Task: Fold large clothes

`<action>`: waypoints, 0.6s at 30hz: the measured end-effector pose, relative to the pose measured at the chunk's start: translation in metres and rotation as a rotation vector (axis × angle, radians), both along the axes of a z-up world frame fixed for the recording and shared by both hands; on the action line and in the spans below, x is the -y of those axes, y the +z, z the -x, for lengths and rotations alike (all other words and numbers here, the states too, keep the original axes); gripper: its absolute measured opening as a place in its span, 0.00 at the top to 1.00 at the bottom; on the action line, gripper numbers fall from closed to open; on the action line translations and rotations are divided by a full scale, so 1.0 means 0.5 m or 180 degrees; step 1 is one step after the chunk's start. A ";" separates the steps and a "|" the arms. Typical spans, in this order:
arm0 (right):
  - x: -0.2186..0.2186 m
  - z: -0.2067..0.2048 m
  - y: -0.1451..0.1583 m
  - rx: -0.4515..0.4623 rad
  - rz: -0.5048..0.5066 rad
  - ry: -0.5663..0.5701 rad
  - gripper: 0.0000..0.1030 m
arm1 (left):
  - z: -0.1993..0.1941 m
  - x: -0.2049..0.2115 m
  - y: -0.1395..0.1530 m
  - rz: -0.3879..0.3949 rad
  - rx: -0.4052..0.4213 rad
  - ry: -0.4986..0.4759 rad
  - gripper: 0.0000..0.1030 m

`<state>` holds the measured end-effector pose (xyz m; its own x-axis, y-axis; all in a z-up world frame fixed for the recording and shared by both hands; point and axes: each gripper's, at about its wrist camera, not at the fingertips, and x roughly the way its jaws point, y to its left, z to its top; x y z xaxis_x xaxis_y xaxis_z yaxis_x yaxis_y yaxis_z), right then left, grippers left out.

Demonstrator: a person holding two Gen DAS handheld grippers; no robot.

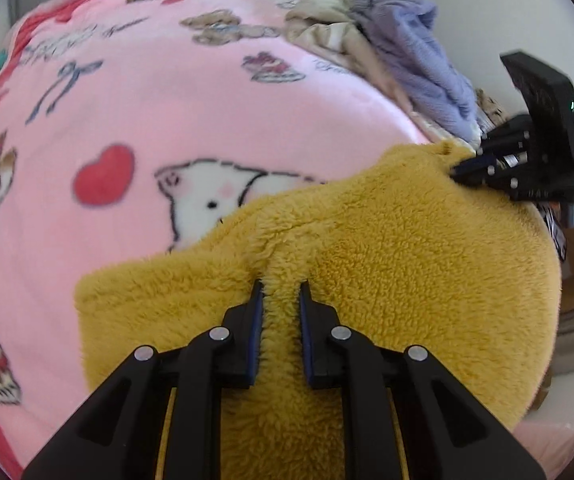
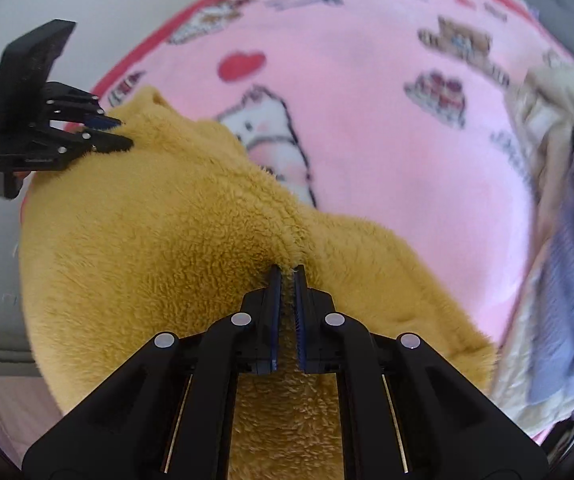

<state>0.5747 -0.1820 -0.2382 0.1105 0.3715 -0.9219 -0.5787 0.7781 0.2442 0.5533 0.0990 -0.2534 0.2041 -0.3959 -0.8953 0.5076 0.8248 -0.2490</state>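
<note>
Left fingers: the left gripper is clamped on a raised ridge of the mustard-yellow fleece garment, fabric pinched between its blue-padded fingers.
Right fingers: the right gripper is closed tight on another pinched fold of the same garment; pile shows in the narrow slit between the fingers.
Each seen from the other: in the left view the right gripper bites the garment's far edge; in the right view the left gripper does the same at the opposite end.
Garment: spread on the near part of the bed, over the pink plush blanket with cartoon prints.
Bed's far side: a heap of lavender and cream clothes lies apart from the garment.
</note>
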 end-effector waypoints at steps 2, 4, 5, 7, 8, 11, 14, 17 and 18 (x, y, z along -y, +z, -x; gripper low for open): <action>0.003 0.001 -0.025 -0.0103 -0.0084 -0.0077 0.93 | 0.000 0.000 -0.024 -0.0026 -0.0025 0.0049 0.83; 0.006 0.008 -0.044 -0.0116 -0.0118 -0.0132 0.93 | 0.004 0.000 -0.039 -0.0012 -0.0024 0.0076 0.83; 0.006 0.012 -0.052 -0.0116 -0.0116 -0.0141 0.93 | 0.007 -0.001 -0.043 0.0027 -0.0008 0.0078 0.83; 0.007 0.019 -0.063 -0.0144 -0.0148 -0.0187 0.93 | 0.010 -0.003 -0.046 0.0074 0.0021 0.0085 0.83; 0.010 0.021 -0.065 -0.0157 -0.0175 -0.0236 0.93 | 0.012 -0.004 -0.046 0.0080 0.0028 0.0081 0.82; 0.018 0.025 -0.067 -0.0157 -0.0228 -0.0355 0.93 | 0.013 -0.005 -0.042 0.0083 0.0028 0.0106 0.82; 0.027 0.025 -0.038 -0.0178 -0.0351 -0.0448 0.84 | 0.013 -0.003 -0.013 0.0034 -0.0005 0.0124 0.68; 0.034 0.041 0.023 -0.0003 -0.0371 -0.0394 0.62 | 0.010 -0.008 0.045 0.0058 -0.0168 0.0246 0.25; 0.041 0.052 0.053 0.0078 -0.0414 -0.0404 0.53 | 0.014 -0.011 0.070 0.0061 -0.0125 0.0333 0.14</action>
